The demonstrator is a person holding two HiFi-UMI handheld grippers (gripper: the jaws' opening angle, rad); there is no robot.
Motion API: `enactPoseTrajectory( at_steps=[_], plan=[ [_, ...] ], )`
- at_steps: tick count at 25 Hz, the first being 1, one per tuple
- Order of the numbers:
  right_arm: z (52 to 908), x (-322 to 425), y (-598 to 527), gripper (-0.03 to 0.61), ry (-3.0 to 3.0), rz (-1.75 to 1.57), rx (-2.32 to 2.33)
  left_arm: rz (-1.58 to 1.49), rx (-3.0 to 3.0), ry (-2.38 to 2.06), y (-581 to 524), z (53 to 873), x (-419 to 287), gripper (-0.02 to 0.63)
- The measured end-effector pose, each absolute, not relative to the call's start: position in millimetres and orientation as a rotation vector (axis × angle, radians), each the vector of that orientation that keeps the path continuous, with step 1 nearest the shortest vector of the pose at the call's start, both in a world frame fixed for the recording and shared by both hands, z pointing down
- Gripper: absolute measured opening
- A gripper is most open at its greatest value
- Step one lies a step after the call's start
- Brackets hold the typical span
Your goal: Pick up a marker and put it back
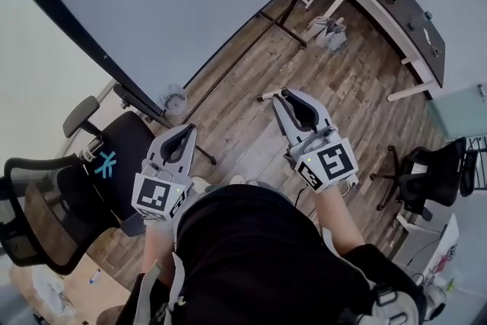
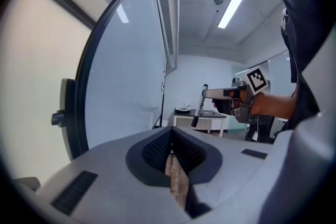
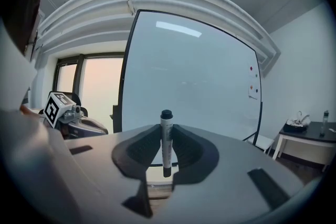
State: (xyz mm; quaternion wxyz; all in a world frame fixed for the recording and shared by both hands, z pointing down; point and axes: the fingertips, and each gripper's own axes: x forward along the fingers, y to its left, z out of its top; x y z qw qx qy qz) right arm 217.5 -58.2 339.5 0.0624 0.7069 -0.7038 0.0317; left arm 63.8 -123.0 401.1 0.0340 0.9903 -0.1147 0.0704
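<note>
Head view, large to small:

- Whiteboard [image 1: 190, 4] on a dark-framed stand filled 10 to 12 o'clock.
- Wooden floor [image 1: 304, 65] ran under everything.
- Dark-topped bench [image 1: 403, 15] with white legs stood at 2 o'clock, well apart from both hands.
- Black mesh chair [image 1: 46, 202] sat at 8 o'clock, and a second chair [image 1: 426, 179] at 4 o'clock.
- Left gripper [image 1: 188, 131], at 8 o'clock from centre, pointed at the whiteboard. Its jaws were pressed together at the tips with nothing between them.
- Right gripper [image 1: 284, 96], at 1 o'clock from centre, was pinching the marker [image 3: 166, 139]. In the right gripper view the marker stood upright between the pads, white barrel with the black cap at 12 o'clock, in front of the whiteboard and clear of any surface.
</note>
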Motion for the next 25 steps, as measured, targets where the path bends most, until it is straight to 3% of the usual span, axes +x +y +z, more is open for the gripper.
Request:
enactPoseTrajectory(
  at_steps=[25],
  plan=[
    [394,246,39,0.077,-1.907,0.271,2.265,0.249,3.096,-0.069,-79,396,127,0.008]
  ],
)
